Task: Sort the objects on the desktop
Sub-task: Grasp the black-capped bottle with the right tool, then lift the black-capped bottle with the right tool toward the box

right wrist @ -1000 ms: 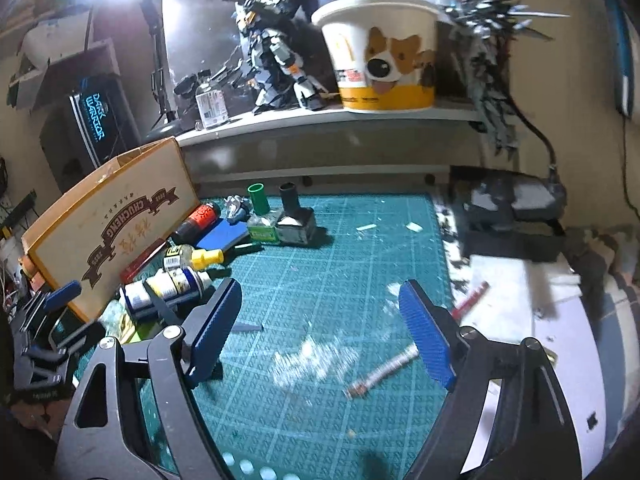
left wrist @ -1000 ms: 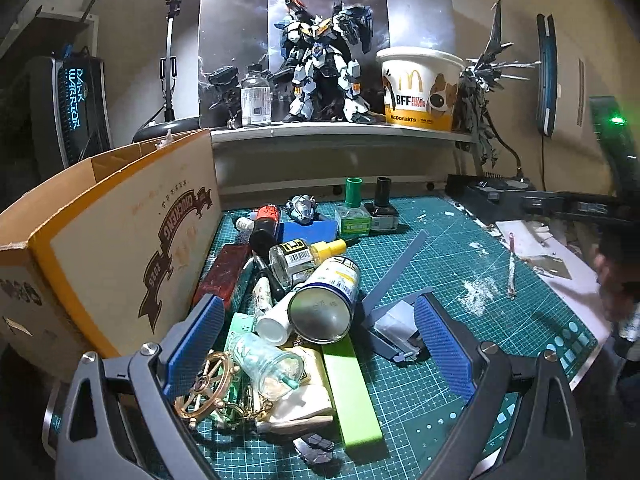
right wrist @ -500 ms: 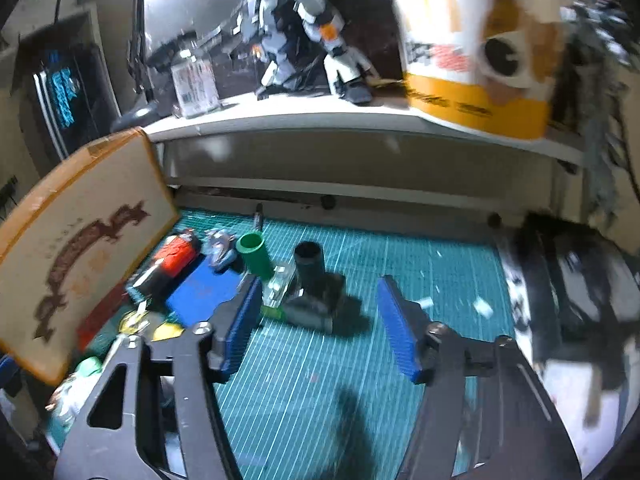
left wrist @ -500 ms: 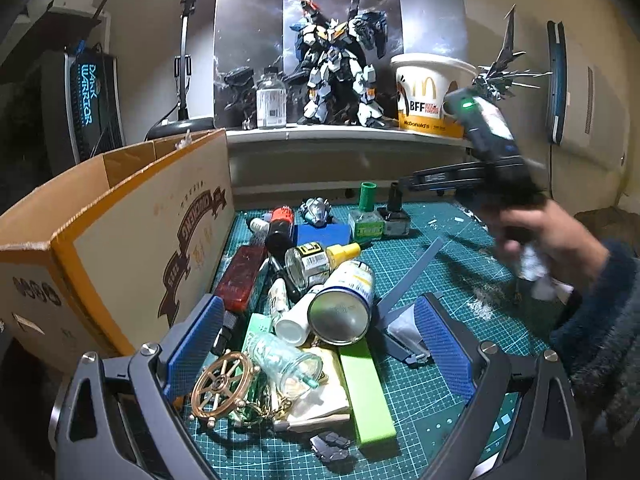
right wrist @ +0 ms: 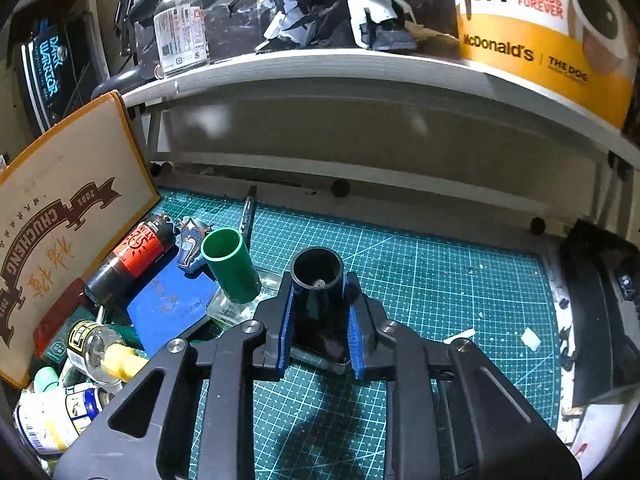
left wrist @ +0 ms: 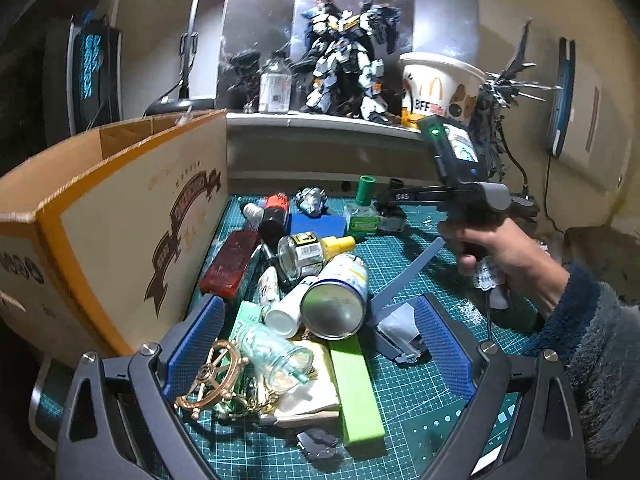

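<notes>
Two blue pads [right wrist: 286,320] of right gripper [right wrist: 318,322] clamped on black-capped bottle [right wrist: 318,280], green-capped bottle [right wrist: 230,266] at ten o'clock, left gripper [left wrist: 316,340] spread wide over spray can [left wrist: 336,300].

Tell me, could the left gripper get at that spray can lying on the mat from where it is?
Probably yes. The left gripper is open, and the spray can lies right ahead between its jaws, on top of the pile with nothing over it.
</notes>
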`<action>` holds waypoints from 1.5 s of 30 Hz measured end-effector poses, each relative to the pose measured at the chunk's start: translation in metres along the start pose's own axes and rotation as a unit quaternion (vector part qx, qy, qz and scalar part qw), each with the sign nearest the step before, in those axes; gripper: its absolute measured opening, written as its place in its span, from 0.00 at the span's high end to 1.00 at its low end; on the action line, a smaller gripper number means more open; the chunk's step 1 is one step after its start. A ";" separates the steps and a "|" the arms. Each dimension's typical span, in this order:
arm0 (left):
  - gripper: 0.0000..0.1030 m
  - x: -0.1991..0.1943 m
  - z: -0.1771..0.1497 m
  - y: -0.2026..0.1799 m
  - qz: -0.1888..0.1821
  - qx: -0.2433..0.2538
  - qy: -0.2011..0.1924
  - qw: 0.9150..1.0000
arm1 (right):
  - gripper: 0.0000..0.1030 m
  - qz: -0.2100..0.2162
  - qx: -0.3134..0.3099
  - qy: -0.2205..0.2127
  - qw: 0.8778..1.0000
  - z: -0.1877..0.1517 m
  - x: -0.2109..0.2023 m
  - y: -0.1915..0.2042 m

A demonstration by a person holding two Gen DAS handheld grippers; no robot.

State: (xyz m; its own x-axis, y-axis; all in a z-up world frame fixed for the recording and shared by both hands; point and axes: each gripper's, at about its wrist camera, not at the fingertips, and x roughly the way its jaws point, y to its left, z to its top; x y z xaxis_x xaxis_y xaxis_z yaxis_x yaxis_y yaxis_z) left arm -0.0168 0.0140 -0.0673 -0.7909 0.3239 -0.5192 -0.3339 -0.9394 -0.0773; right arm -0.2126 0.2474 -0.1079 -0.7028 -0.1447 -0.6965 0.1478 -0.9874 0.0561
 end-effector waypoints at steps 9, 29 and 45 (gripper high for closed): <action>0.06 -0.006 0.002 -0.005 0.015 0.011 -0.005 1.000 | 0.80 -0.001 -0.009 -0.002 1.000 0.006 0.004 0.001; 0.06 -0.014 0.041 -0.019 0.008 0.031 -0.035 0.999 | 0.80 0.027 0.029 -0.039 0.998 -0.045 -0.145 -0.013; 0.06 0.127 0.122 -0.072 0.018 -0.040 0.058 0.997 | 0.80 0.023 0.038 -0.013 0.999 -0.098 -0.188 -0.030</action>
State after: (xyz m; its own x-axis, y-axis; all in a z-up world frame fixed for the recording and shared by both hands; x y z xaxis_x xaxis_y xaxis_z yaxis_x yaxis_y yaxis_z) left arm -0.1555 0.1365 -0.0243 -0.7353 0.2799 -0.6173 -0.2615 -0.9574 -0.1226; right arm -0.0172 0.3103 -0.0487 -0.7151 -0.1903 -0.6726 0.1272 -0.9816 0.1426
